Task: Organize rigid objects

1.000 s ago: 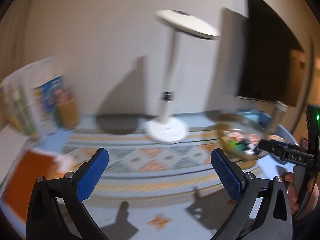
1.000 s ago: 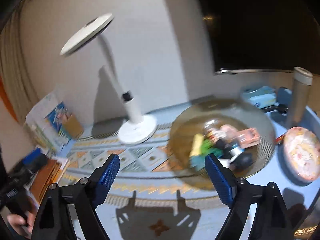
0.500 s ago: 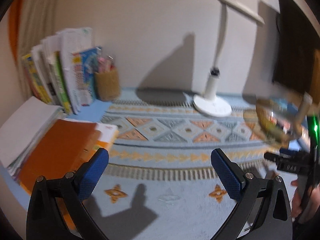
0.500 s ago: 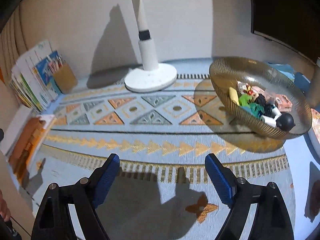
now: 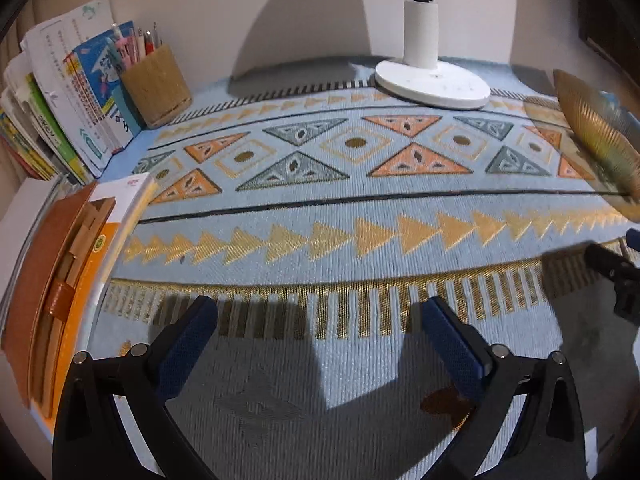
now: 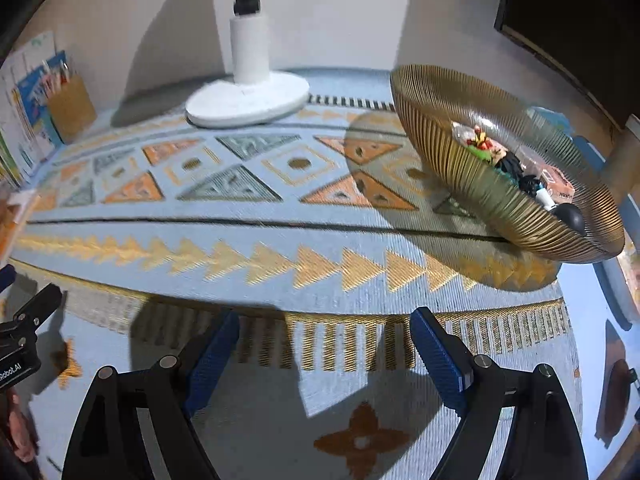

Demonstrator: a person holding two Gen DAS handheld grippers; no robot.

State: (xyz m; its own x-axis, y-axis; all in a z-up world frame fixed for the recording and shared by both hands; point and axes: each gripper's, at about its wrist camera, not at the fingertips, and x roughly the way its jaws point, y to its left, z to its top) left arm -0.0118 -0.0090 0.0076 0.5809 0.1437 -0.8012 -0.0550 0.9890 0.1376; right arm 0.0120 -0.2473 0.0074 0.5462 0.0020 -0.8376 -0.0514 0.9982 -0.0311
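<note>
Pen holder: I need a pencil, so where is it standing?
In the left wrist view the pen holder stands far left by the wall, beside the upright books, left of the lamp base.

My left gripper (image 5: 320, 332) hangs over the patterned cloth (image 5: 320, 216) with its blue pads wide apart and nothing between them. Taking the white lamp base (image 5: 432, 84) as my mark: the pen holder (image 5: 158, 86) and upright books (image 5: 68, 112) stand well left of it, the ribbed gold bowl (image 5: 592, 136) just right of it.

Left hand-held gripper (image 6: 16, 360) apparently reads "Robot.AI".
</note>
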